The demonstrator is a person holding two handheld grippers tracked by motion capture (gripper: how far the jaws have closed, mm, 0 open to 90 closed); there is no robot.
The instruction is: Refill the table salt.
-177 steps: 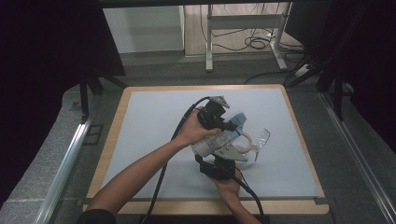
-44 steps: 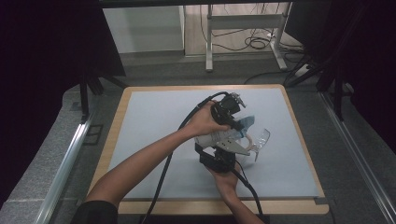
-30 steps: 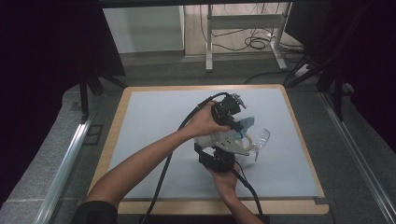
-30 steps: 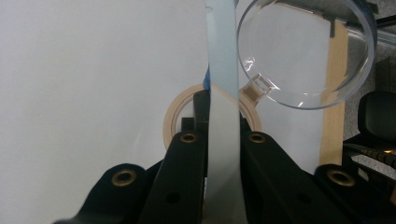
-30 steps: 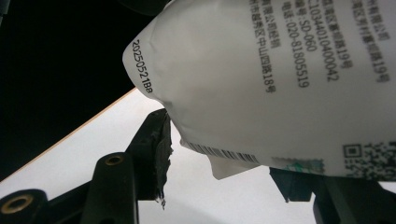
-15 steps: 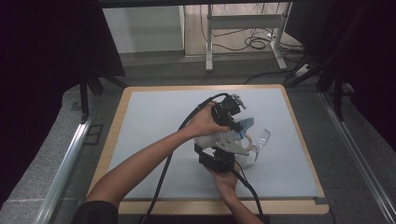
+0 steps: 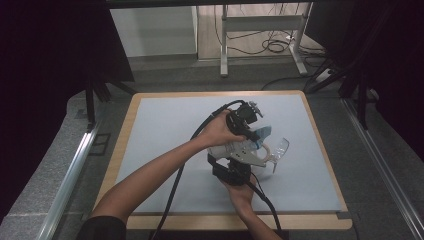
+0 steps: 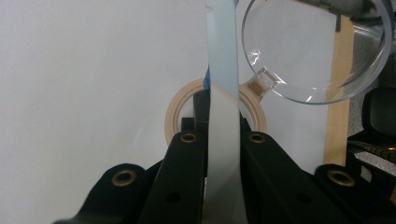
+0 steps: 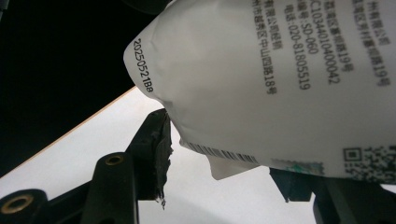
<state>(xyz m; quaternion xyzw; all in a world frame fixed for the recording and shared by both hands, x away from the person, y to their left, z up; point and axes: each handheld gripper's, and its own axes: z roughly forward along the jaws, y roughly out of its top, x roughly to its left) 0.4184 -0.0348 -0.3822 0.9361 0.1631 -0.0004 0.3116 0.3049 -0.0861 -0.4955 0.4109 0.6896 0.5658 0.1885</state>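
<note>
High view: one person worked at one wooden-edged table [image 7: 125,130] covered with a pale blue mat, a gripper in each hand, both near the middle of the mat. The left gripper [image 7: 245,120], farther from the person, and the right gripper [image 7: 232,170], nearer, met at one white pouch [image 7: 235,148] held above the mat between them. One clear plastic funnel [image 7: 280,149] and one roll of tape [image 7: 267,152] lay on the mat just beside the pouch, toward the right edge.

Left gripper view: the two black jaws were shut on a pale blue strip [image 8: 223,116] that ran upright between them, seemingly the pouch's flat edge seen end-on. Beyond the jaws lay the one tan tape ring [image 8: 175,109], flat on the mat, with the funnel [image 8: 317,56] touching or overlapping its far right side; its wide rim faced the camera.

Right gripper view: the white pouch [image 9: 261,79], printed with one date code, lines of small text, one barcode strip and one square code, bulged between the two jaws. The left finger [image 9: 156,140], its pad worn and ragged, stood against the pouch's side; the other jaw was largely hidden behind the pouch. The jaws stood part-way closed, clamping the pouch.
</note>
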